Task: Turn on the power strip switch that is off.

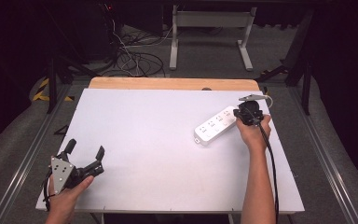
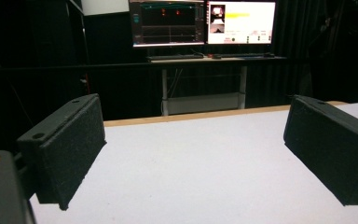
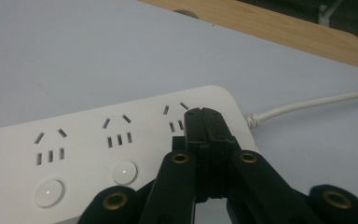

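High view: the white table [image 1: 168,140] carries a white power strip [image 1: 214,126] at about 2 o'clock from its middle, lying flat with its socket face up. The strip's long axis runs diagonally, its near end toward 8 o'clock and its far end toward 2 o'clock, where the right gripper [image 1: 248,115] sits over it in the person's right hand [image 1: 254,133]. In the right gripper view the strip [image 3: 98,144] is a rounded white bar with groups of dark socket slots in a row and round white buttons [image 3: 124,172] below them, one per socket group; a white cord [image 3: 307,105] leaves its rounded end toward 3 o'clock across the table. The right gripper's [image 3: 205,116] black jaws are pressed together with no gap, their tips over the last socket group next to the cord end; I cannot tell whether the tips touch the plastic. The left gripper [image 1: 85,151] is well apart from the strip, at 8 o'clock on the table near the front left corner, held in the left hand [image 1: 65,196]. Its jaws stand wide apart with nothing between them, and in the left gripper view the two black pads [image 2: 70,144] frame bare table surface.
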Available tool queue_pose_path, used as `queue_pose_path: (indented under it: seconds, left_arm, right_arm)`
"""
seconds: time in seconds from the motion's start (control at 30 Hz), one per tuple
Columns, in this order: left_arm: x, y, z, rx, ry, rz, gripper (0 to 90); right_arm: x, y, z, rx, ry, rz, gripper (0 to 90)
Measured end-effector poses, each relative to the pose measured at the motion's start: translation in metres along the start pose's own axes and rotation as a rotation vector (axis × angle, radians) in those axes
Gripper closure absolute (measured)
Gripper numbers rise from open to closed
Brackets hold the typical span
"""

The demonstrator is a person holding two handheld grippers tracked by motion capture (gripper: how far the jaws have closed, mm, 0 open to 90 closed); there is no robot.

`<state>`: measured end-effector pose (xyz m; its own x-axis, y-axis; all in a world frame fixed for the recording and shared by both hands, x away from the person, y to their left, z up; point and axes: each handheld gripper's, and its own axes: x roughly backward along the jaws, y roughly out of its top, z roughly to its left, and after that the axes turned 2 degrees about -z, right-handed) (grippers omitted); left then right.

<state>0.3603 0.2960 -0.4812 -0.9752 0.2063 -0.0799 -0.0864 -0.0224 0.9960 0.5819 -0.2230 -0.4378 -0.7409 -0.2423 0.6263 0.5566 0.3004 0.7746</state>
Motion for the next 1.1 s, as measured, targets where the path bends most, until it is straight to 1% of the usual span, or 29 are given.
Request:
queue_pose_path:
  seconds: [0.07,0.1,0.17,0.2,0.37,0.43,0.47,0.5,0.57,0.6,0.67,0.73,0.83,0.93,1.0,1.03,1.1]
  left_arm:
    - [-0.001,0.000,0.000,0.003,-0.003,-0.002,6.0]
    - [-0.001,-0.001,0.000,0.001,-0.005,0.005,6.1]
    - [-0.001,-0.001,0.000,0.002,-0.005,0.006,6.3]
    - [-0.001,-0.001,0.000,0.003,-0.007,0.005,6.4]
    - [-0.001,-0.001,-0.001,0.004,-0.006,0.005,6.7]
    - [-0.002,-0.001,-0.001,0.006,-0.006,0.008,6.8]
    - [-0.002,-0.001,-0.001,0.006,-0.006,0.008,6.8]
    - [-0.002,-0.003,-0.001,0.004,-0.007,0.015,6.9]
    - [-0.002,-0.003,-0.001,0.002,-0.007,0.019,6.9]
    - [-0.002,-0.002,-0.001,0.010,-0.007,0.013,6.9]
    - [-0.002,-0.001,-0.002,0.008,-0.008,0.010,7.0]
    - [-0.001,-0.001,-0.002,0.006,-0.009,0.011,7.0]
    - [-0.001,-0.001,-0.001,0.011,-0.003,0.010,7.1]
    - [-0.001,-0.001,0.000,0.015,-0.002,0.010,7.1]
    - [-0.001,-0.001,0.000,0.014,-0.002,0.011,7.1]
    - [-0.001,-0.001,0.000,0.017,0.000,0.010,7.1]
    - [-0.002,-0.001,0.000,0.019,0.000,0.010,7.2]
  right_arm:
    - [-0.004,-0.001,0.002,0.004,-0.002,0.013,90.0]
    - [-0.006,-0.001,0.002,0.011,-0.014,0.023,90.0]
    - [-0.008,-0.002,0.002,0.009,-0.021,0.029,90.0]
    - [-0.009,-0.003,0.001,-0.003,-0.031,0.032,90.0]
    - [-0.011,-0.004,0.003,0.010,-0.024,0.036,90.0]
    - [-0.015,-0.005,0.006,0.022,-0.030,0.053,90.0]
    - [-0.015,-0.005,0.007,0.014,-0.032,0.046,90.0]
    - [-0.016,-0.005,0.007,0.011,-0.042,0.045,90.0]
    - [-0.017,-0.005,0.008,0.020,-0.069,0.053,90.0]
    - [-0.017,-0.006,0.007,0.009,-0.070,0.053,90.0]
    - [-0.016,-0.006,0.006,-0.013,-0.070,0.059,90.0]
    - [-0.015,-0.006,0.005,-0.018,-0.058,0.066,90.0]
    - [-0.015,-0.006,0.006,-0.001,-0.066,0.066,90.0]
    - [-0.016,-0.006,0.006,-0.005,-0.066,0.064,90.0]
    - [-0.016,-0.006,0.007,0.003,-0.068,0.067,90.0]
    - [-0.016,-0.006,0.008,0.015,-0.072,0.064,90.0]
    - [-0.016,-0.006,0.009,0.018,-0.077,0.058,90.0]
